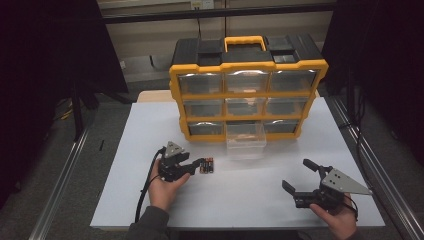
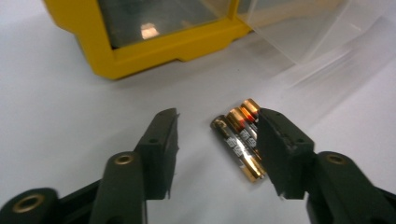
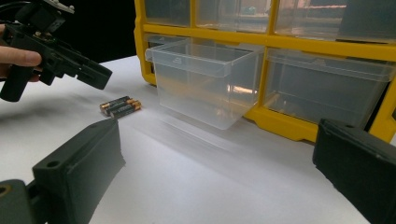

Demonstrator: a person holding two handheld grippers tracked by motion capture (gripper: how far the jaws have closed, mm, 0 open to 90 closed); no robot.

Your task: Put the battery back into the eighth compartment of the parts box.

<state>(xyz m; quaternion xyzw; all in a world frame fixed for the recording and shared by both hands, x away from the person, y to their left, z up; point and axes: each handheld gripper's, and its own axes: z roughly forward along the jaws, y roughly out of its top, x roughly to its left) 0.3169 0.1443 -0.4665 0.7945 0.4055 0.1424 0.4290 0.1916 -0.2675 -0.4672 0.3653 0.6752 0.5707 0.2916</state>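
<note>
Three AA batteries (image 1: 207,165) (image 2: 240,142) (image 3: 120,106) lie side by side on the white table, in front of the yellow drawer organizer (image 1: 247,95). My left gripper (image 1: 197,165) (image 2: 218,116) is open, and the batteries lie between its jaws, close against the right-hand jaw. No pad presses on them. From the right gripper view the left gripper (image 3: 93,73) hangs just above the batteries. My right gripper (image 1: 296,173) (image 3: 217,135) stands wide open near the front right of the table, with nothing between its jaws.
A clear plastic drawer (image 1: 245,140) (image 3: 205,79) (image 2: 303,23) is pulled out of the organizer's bottom row and looks empty. The organizer's yellow frame (image 2: 140,51) (image 3: 327,46) stands close behind the batteries. Metal rails (image 1: 60,185) run beside the white tabletop (image 1: 250,200).
</note>
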